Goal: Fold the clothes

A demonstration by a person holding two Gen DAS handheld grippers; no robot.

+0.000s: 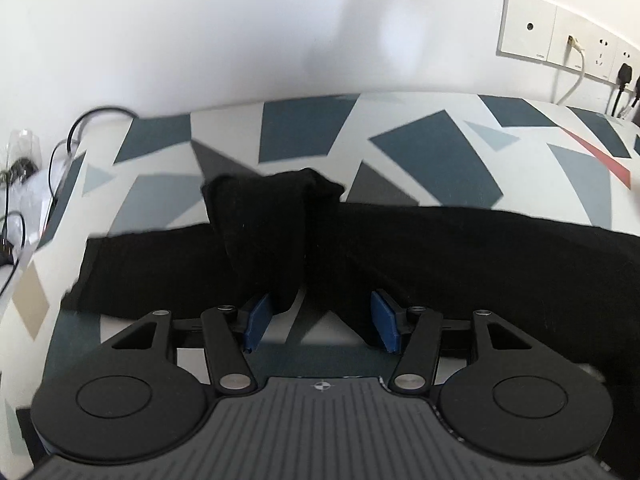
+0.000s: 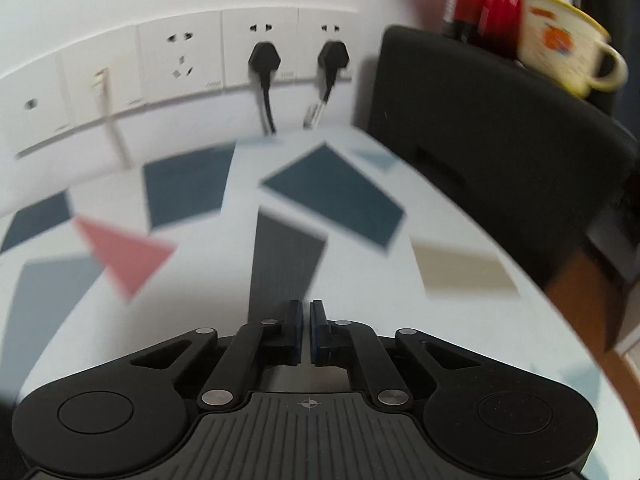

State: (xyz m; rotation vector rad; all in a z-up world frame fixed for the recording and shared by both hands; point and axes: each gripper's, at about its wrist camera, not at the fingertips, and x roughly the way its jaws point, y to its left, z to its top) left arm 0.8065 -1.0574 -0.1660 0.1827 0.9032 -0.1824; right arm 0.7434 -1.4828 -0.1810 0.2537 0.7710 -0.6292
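Note:
A black garment [image 1: 440, 256] lies spread across the patterned table [image 1: 304, 132] in the left wrist view. One part of it [image 1: 268, 220] is folded up toward the middle and stands raised. My left gripper [image 1: 320, 320] is open just in front of the garment's near edge, with its blue pads [image 1: 258, 318] on either side of that raised fold. My right gripper [image 2: 306, 332] is shut and empty above bare patterned table [image 2: 200, 272]. No garment shows in the right wrist view.
Wall sockets [image 2: 256, 48] with black plugs line the back wall. A black box-like object [image 2: 480, 128] stands at the right with a cup [image 2: 560, 52] and red items on top. Cables and clutter [image 1: 28, 184] lie off the table's left edge.

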